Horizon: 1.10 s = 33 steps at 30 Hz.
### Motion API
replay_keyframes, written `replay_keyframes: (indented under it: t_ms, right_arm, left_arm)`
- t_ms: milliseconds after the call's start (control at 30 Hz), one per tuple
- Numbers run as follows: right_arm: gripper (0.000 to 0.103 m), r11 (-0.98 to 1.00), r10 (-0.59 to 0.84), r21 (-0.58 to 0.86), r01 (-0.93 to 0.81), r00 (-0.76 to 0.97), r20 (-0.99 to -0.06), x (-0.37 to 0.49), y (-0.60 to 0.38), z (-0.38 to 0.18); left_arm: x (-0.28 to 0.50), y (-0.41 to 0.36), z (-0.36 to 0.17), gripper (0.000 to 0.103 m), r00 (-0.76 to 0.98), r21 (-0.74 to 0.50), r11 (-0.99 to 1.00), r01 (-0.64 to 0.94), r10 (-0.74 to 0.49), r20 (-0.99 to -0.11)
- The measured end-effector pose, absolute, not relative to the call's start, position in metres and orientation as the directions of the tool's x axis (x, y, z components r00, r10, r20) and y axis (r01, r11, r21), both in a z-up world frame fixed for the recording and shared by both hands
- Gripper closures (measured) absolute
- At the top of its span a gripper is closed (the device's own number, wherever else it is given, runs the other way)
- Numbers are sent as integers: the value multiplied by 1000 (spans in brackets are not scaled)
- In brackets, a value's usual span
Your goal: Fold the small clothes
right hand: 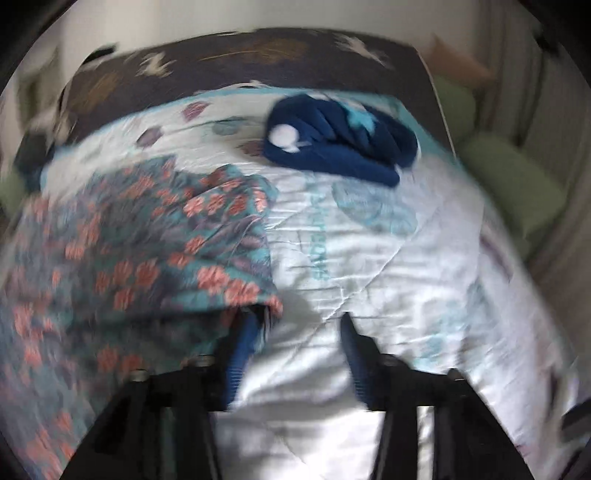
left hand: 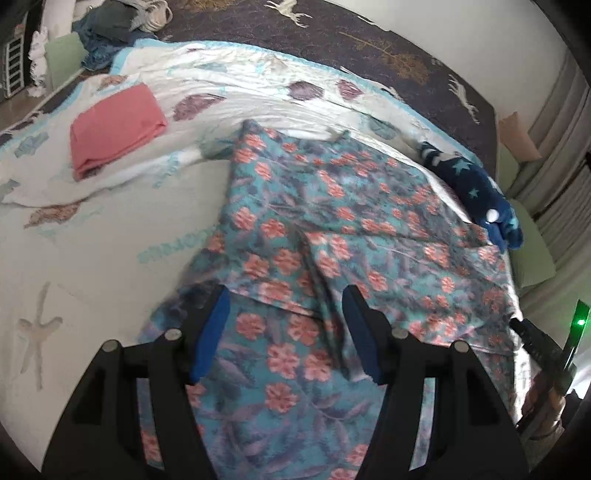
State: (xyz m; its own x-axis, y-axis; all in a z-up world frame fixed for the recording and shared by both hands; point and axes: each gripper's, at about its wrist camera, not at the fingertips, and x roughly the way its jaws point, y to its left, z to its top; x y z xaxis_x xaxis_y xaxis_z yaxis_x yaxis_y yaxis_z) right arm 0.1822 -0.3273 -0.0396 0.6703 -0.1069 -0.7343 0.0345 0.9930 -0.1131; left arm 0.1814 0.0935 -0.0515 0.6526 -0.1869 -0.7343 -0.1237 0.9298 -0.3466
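Observation:
A teal garment with pink flowers (left hand: 332,206) lies spread on the white quilt (left hand: 92,229) of a bed. My left gripper (left hand: 286,299) hovers over its near part, open, with the cloth lying flat below the blue pads. In the blurred right wrist view the same floral garment (right hand: 147,240) fills the left side, bunched at its right edge. My right gripper (right hand: 299,323) stands open over the quilt (right hand: 388,266). The cloth's edge drapes over the tip of its left finger (right hand: 243,343), and the gap between the pads shows only quilt.
A folded pink garment (left hand: 114,125) rests at the far left of the quilt. A crumpled navy piece with stars (left hand: 476,188) (right hand: 340,144) lies at the far right. Behind are a dark deer-print blanket (left hand: 369,40), a heap of clothes (left hand: 110,26) and green pillows (right hand: 513,181).

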Motion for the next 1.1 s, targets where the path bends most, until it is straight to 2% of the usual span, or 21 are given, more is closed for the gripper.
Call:
replay_keyframes:
  t_ms: [200,300,367,400,433,500,533,667,800,900,933,967,1000,1033,1100]
  right_arm:
    - [46,992,-92,-129,-2,693,-715,171,-330,-29]
    - [46,998,-19,-61,-35,699,-715,170,-334,-21]
    - [45,998,62,32,-56,700,-711,175,-340,-14]
    - [44,996,88,74,-51,702,-707,183,-344,-12]
    - [44,992,113,119,-41,700,-705,189,-349,-9]
    - [44,966,213,255,-36,669,-712,213,-367,-12]
    - [44,930,298,367,-27,642,-707,231,-381,-18]
    - [44,729,571,685,13,540,-618,288,-414,-56]
    - [44,616,677,786,42,482,-556,321,-412,-82]
    - [44,633,698,774,-10,439,-565,338,-388,-86]
    - [45,654,685,756,-24,443,-579,342,-380,-84]
    - [52,681,662,731,-31,452,-598,345,-372,-82]
    - [97,700,644,713,-31,458,-613,346,-368,-81]
    - [97,737,607,676,-11,450,-655,348,-361,-80]
    - [97,773,551,635,-7,502,-666,341,-361,-70]
  left_arm:
    - [182,70,-43,40,661,-313,949,-43,-208,-721]
    - [191,57,-42,41,651,-297,955,7,-229,-723]
    - [204,50,-49,62,612,-284,958,27,-241,-753]
    - [210,48,-53,88,589,-282,959,21,-240,-771]
    - [215,48,-57,97,573,-290,957,18,-247,-781]
    - [218,49,-57,97,581,-317,948,17,-267,-768]
    - [217,50,-54,97,590,-322,947,19,-271,-761]
    - [207,57,-35,97,650,-302,953,14,-238,-722]
    - [215,67,-12,97,697,-267,964,13,-200,-688]
    - [231,70,-8,97,701,-222,975,25,-175,-691]
    - [237,69,-11,97,694,-204,978,34,-170,-700]
    - [239,69,-14,97,688,-190,981,33,-160,-708]
    - [242,68,-21,96,675,-170,985,25,-142,-724]
    - [244,68,-29,96,654,-157,987,18,-131,-745]
    - [242,69,-39,95,633,-164,986,11,-134,-763]
